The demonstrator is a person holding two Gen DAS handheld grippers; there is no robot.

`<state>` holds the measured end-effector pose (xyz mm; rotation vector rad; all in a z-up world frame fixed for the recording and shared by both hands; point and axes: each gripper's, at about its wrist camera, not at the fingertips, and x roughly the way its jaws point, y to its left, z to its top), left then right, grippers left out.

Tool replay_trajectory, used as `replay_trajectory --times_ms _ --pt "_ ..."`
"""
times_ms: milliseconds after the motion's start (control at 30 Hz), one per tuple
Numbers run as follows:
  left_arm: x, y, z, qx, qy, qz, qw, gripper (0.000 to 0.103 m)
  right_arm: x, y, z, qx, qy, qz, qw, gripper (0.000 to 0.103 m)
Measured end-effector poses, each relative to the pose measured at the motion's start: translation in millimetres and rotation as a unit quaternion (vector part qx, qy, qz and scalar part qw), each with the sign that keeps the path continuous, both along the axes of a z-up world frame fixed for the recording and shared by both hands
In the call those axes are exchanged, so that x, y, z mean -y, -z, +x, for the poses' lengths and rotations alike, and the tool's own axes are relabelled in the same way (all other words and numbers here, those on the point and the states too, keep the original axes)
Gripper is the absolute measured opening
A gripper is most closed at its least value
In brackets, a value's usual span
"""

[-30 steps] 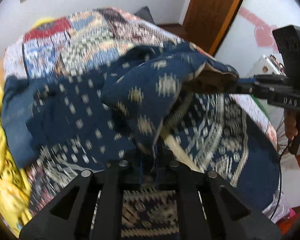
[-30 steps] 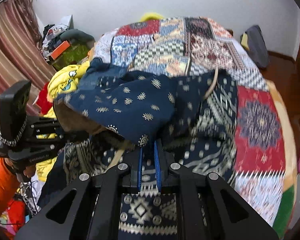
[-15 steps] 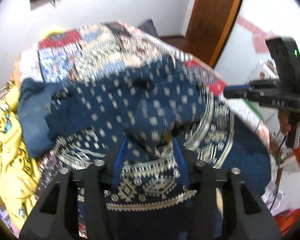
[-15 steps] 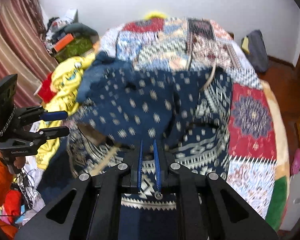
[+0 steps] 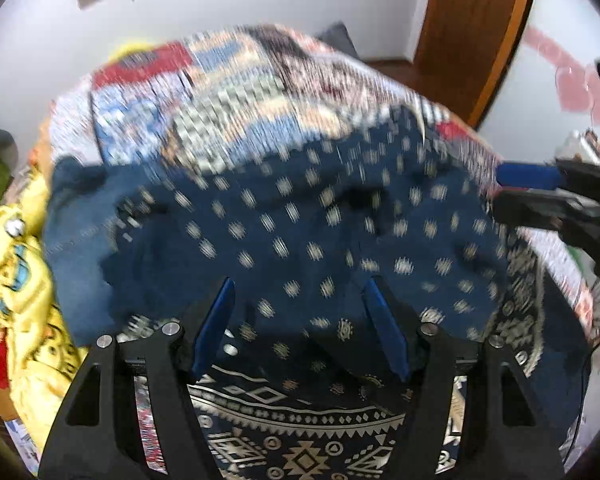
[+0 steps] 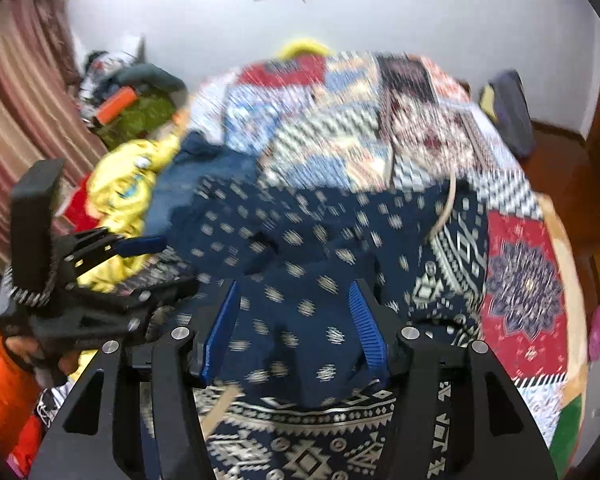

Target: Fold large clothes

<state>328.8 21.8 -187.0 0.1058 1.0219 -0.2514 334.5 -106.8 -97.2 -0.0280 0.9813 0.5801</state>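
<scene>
A large navy garment point(image 5: 300, 220) with cream dots and a patterned border lies folded over on the patchwork quilt point(image 5: 220, 92). My left gripper point(image 5: 299, 286) hovers over its near edge with its jaws opening. Cloth lies under and between the blue pads point(image 5: 216, 320), but they do not press on it. In the right wrist view, my right gripper point(image 6: 294, 286) is also opening above the same garment point(image 6: 320, 240), which lies loose between its fingers. The right gripper point(image 5: 500, 189) shows at the right edge of the left view. The left gripper point(image 6: 172, 264) shows at the left of the right view.
A yellow printed garment point(image 5: 16, 280) and a denim piece point(image 5: 72, 248) lie at the quilt's left side. A striped curtain point(image 6: 20, 100) and a cluttered pile point(image 6: 136, 116) stand beyond. A wooden door point(image 5: 472, 20) and a dark bag point(image 6: 508, 108) are to the right. An orange sleeve point(image 6: 0, 380) holds the left gripper.
Both grippers held the lifted cloth edge shut between their fingers. They have since opened, and the folded layer has dropped flat onto the rest of the garment. Both views shifted slightly.
</scene>
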Motion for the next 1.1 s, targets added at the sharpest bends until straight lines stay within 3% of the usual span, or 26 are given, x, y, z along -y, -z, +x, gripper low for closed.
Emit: replay_trajectory --times_ms 233,300,367,533,733,833,900,1100 --pt "32 40 -7 -0.032 0.034 -0.003 0.9989 0.067 32 68 15 -0.080 0.030 -0.063 0.994 0.053" --pt "41 50 -9 -0.039 0.040 -0.001 0.9984 0.068 46 79 14 -0.097 0.037 -0.065 0.992 0.053" --pt "46 52 -14 -0.021 0.034 0.008 0.9992 0.070 57 83 12 -0.113 0.042 -0.047 0.992 0.053" --pt "34 42 -22 -0.032 0.027 -0.008 0.9991 0.070 74 66 1 -0.107 0.046 -0.027 0.993 0.053" --pt "-11 2 -36 0.008 -0.006 -0.034 0.9994 0.074 87 28 -8 -0.045 0.050 -0.025 0.997 0.053" --pt "-43 -13 -33 0.033 -0.042 -0.029 0.9981 0.083 95 12 -2 -0.025 0.060 -0.012 0.998 0.053" --pt "-72 -17 -28 0.042 -0.078 -0.030 0.9956 0.084 102 4 3 -0.014 0.069 -0.006 0.998 0.053" --pt "-156 -2 -2 0.023 -0.169 -0.087 0.9814 0.084 94 6 37 -0.004 0.092 -0.009 0.996 0.054"
